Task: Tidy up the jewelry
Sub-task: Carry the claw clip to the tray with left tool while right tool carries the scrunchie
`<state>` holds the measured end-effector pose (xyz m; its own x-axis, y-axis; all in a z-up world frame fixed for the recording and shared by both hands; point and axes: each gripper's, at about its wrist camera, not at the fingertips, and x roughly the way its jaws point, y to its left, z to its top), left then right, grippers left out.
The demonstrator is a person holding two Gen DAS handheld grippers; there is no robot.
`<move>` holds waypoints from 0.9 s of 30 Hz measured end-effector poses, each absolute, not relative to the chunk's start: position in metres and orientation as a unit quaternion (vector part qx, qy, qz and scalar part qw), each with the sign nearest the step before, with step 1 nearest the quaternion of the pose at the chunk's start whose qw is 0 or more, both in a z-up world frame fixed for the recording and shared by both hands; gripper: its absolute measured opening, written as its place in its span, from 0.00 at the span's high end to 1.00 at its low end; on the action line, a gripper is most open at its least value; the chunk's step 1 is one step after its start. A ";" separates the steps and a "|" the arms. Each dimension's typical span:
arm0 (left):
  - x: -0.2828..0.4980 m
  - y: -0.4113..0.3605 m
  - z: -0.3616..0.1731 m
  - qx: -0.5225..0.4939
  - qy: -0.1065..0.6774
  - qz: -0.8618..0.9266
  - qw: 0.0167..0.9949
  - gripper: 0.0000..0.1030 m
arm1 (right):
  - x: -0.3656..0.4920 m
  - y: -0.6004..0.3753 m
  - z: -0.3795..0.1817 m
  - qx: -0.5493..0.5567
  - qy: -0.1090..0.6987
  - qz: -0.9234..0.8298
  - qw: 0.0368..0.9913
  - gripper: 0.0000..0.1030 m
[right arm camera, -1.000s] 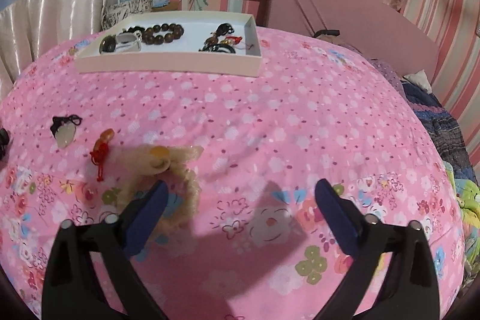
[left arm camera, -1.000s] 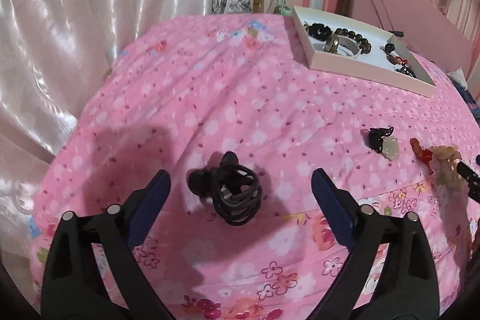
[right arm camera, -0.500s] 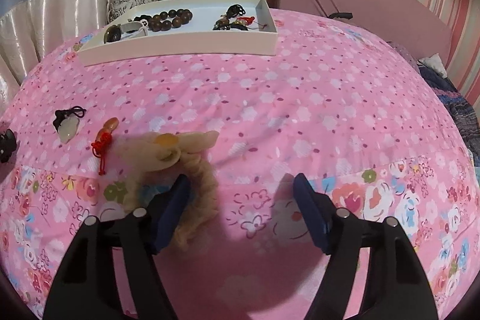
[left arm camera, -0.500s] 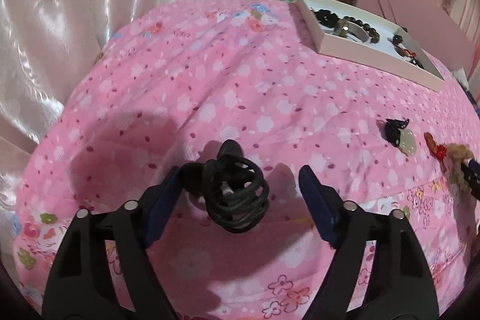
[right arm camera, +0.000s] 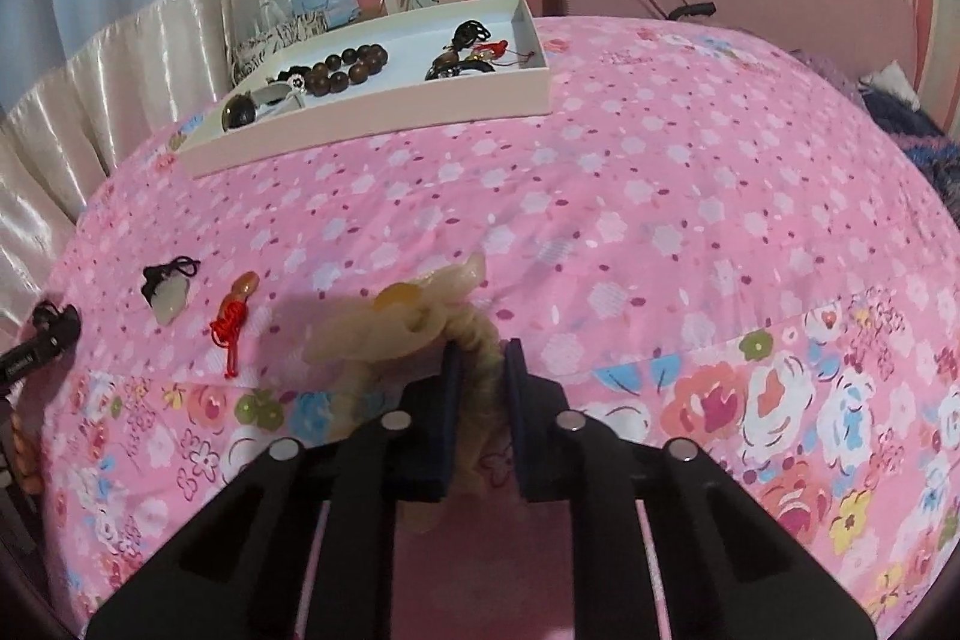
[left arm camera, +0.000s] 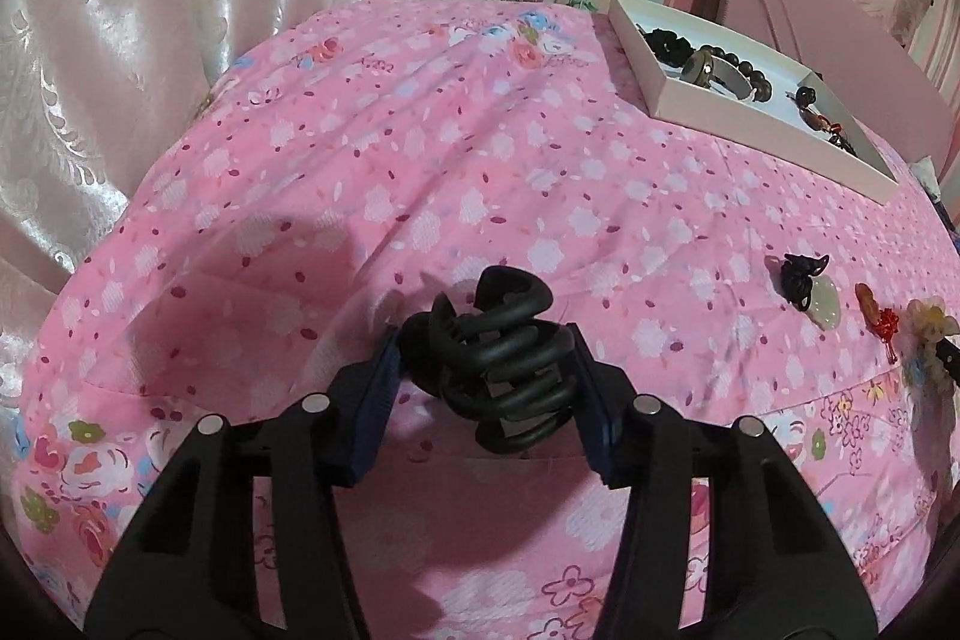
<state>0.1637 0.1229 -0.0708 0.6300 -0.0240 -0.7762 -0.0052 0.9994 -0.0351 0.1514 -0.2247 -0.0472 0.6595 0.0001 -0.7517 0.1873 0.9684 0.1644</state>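
Both grippers closing on hair pieces on the pink bedspread.

Nearest, the left gripper (left arm camera: 483, 379) squeezes a black claw clip (left arm camera: 495, 367) across its ribs: light, stiff, springy, best held by the sides. The right gripper (right arm camera: 480, 400) pinches a cream scrunchie (right arm camera: 420, 334), soft and easily crushed. Beyond lie a pendant (right arm camera: 168, 295) and red charm (right arm camera: 234, 319); farthest, the tray (right arm camera: 372, 124).
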 end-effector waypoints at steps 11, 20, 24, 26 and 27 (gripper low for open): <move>0.161 0.115 -0.057 -0.018 0.428 -0.010 0.904 0.49 | 0.159 -0.227 -0.037 0.070 0.419 -0.072 0.902 0.88; 0.193 0.074 -0.007 0.003 0.422 -0.072 0.904 0.49 | 0.205 -0.241 0.030 0.025 0.380 -0.047 0.923 0.90; 0.221 0.037 0.026 -0.006 0.399 -0.118 0.909 0.49 | 0.241 -0.240 0.060 0.011 0.348 -0.033 0.937 0.90; 0.240 0.015 0.039 -0.004 0.387 -0.136 0.912 0.49 | 0.258 -0.238 0.068 0.013 0.341 -0.026 0.940 0.91; 0.253 0.001 0.046 -0.002 0.380 -0.144 0.913 0.49 | 0.269 -0.238 0.072 0.019 0.338 -0.020 0.941 0.91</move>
